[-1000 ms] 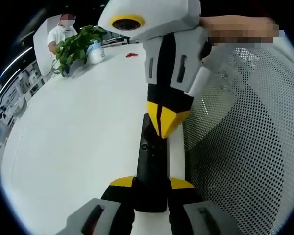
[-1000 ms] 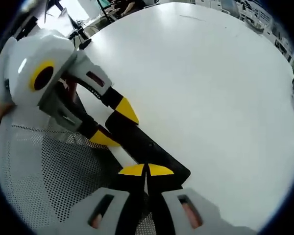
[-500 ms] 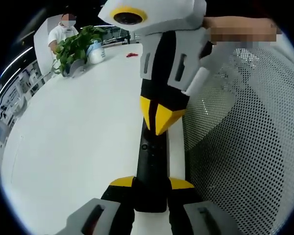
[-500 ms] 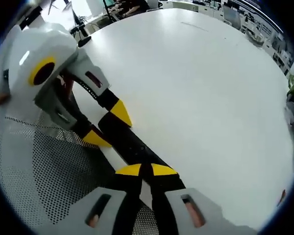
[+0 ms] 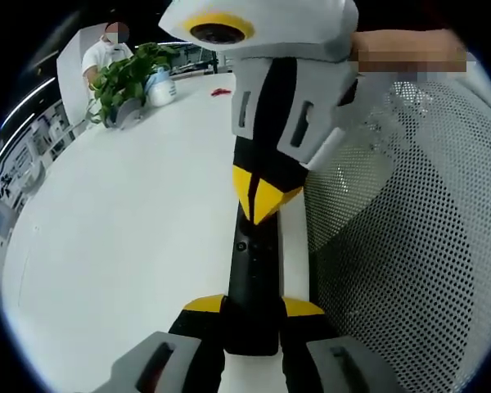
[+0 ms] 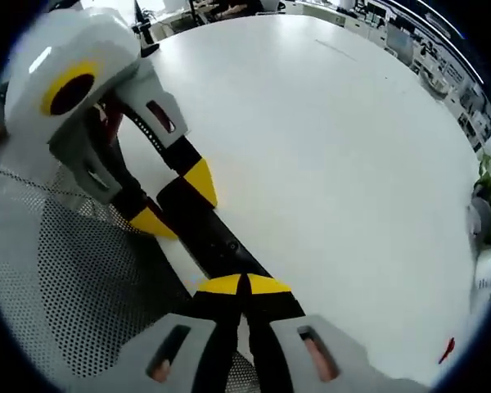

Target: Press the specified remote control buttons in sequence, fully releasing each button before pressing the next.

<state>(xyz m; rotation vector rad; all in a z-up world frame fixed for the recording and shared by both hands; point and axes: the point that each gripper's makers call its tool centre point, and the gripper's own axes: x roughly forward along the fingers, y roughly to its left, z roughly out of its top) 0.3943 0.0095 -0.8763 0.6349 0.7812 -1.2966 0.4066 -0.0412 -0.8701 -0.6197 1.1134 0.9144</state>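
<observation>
Remote (image 5: 252, 278): near end hidden between left gripper (image 5: 254, 304) jaws, far end under right gripper (image 5: 262, 196) tips; buttons too small to read.

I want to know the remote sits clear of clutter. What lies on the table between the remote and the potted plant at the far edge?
Nothing: in the left gripper view, only bare white table stretches from the remote to the potted plant.

We note large white round table (image 5: 131, 213), white mesh chair (image 5: 409, 246) beside it, potted plant (image 5: 127, 78) at far edge.
</observation>
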